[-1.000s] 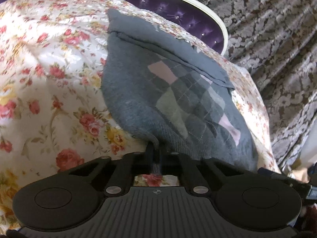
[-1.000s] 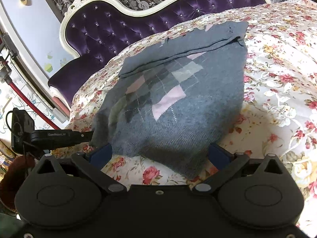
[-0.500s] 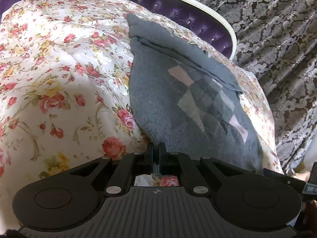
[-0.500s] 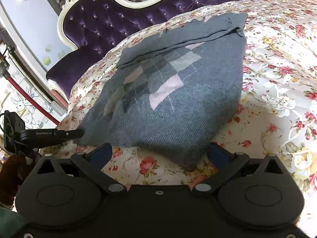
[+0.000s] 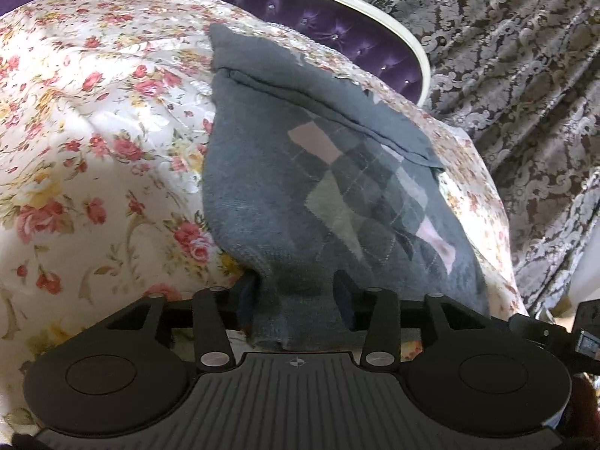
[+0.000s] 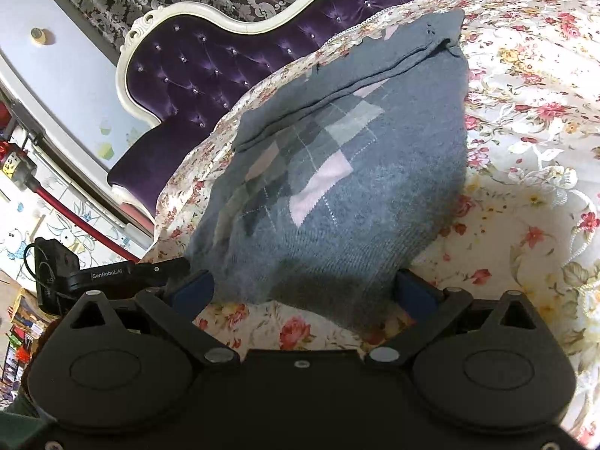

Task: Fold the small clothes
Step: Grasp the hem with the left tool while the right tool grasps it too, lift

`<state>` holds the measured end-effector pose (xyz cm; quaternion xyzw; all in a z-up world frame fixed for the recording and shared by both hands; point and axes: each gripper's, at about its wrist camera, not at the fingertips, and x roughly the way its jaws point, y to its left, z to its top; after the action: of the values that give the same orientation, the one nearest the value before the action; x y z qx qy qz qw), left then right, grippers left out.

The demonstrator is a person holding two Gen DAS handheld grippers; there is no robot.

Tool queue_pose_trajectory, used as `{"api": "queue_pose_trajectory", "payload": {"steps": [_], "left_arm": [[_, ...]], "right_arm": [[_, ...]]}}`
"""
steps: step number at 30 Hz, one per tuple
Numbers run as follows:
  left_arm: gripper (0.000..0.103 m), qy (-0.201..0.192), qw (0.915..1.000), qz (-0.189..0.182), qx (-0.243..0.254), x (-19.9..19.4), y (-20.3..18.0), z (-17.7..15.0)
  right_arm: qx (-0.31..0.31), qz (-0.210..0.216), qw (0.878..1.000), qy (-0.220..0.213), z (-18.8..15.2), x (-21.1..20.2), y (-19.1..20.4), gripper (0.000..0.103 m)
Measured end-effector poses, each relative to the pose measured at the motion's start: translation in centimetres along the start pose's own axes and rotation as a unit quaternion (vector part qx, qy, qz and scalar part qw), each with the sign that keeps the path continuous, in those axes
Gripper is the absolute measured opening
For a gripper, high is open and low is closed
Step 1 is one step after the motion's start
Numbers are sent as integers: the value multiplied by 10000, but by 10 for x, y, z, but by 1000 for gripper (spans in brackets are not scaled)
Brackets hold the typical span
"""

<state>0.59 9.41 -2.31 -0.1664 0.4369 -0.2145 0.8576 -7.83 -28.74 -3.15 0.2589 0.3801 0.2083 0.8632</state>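
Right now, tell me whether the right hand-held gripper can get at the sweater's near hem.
Probably yes: the right hand-held gripper is open, the grey sweater hem lies between its fingers, nothing blocking.

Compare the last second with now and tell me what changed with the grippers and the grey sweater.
The left gripper was shut on the near edge of the grey argyle sweater; its fingers have now spread, with the edge lying loose between them. The right gripper stayed open at the sweater's near edge. The sweater remains folded on the floral bedspread.
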Motion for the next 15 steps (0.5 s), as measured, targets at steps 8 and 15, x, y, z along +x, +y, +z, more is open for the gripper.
{"api": "queue_pose_trajectory", "payload": {"steps": [8,15], "left_arm": [[43,-77,10000,-53,20,-1,0,-2],[4,-142,9995,-22,-292,-5,11,-5]], "right_arm": [[-8,-147,9999,-11,2,2,-4,59],[10,-333,9994,15,0,-4,-9,12]]}}
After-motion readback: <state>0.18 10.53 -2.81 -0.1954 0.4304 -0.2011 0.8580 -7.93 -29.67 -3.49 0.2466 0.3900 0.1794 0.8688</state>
